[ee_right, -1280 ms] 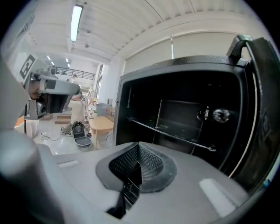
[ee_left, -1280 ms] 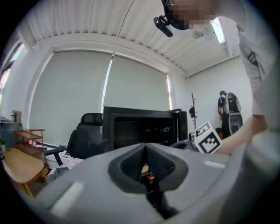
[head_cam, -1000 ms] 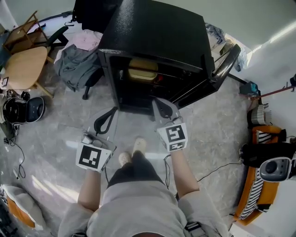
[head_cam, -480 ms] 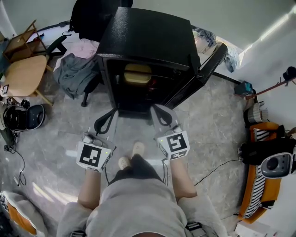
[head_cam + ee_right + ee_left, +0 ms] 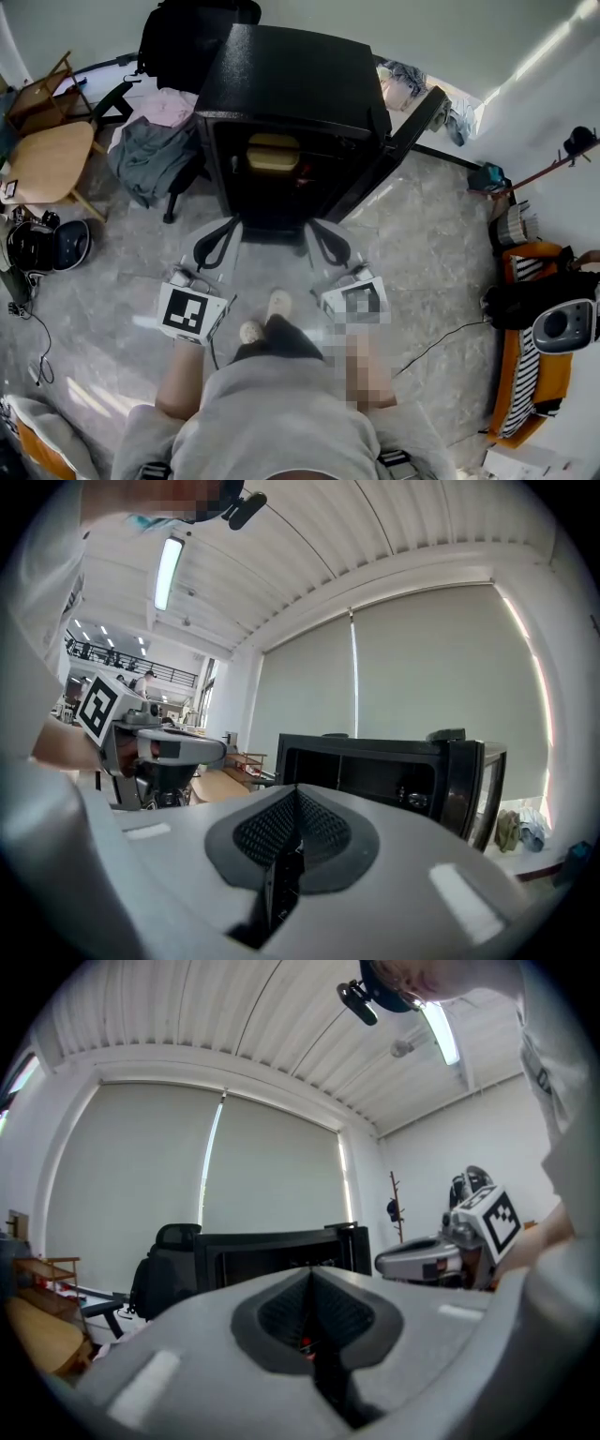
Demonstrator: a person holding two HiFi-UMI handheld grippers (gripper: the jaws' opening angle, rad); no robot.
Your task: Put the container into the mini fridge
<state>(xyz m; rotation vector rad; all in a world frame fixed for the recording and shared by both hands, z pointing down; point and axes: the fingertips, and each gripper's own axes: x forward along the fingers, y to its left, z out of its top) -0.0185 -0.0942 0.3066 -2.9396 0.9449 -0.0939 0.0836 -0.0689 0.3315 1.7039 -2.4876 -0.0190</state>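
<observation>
Since the container [image 5: 273,152] already sits on a shelf inside the mini fridge [image 5: 291,75], your job looks almost done. It lies straight ahead of both jaws, deep inside, with its long side running left to right. Your left gripper [image 5: 225,230] and right gripper [image 5: 317,232] hang just outside the opening, well apart from the container. Both pairs of jaws are pressed together and hold nothing. The door [image 5: 405,136] stands open on your right, so your right gripper is nearer to it.
</observation>
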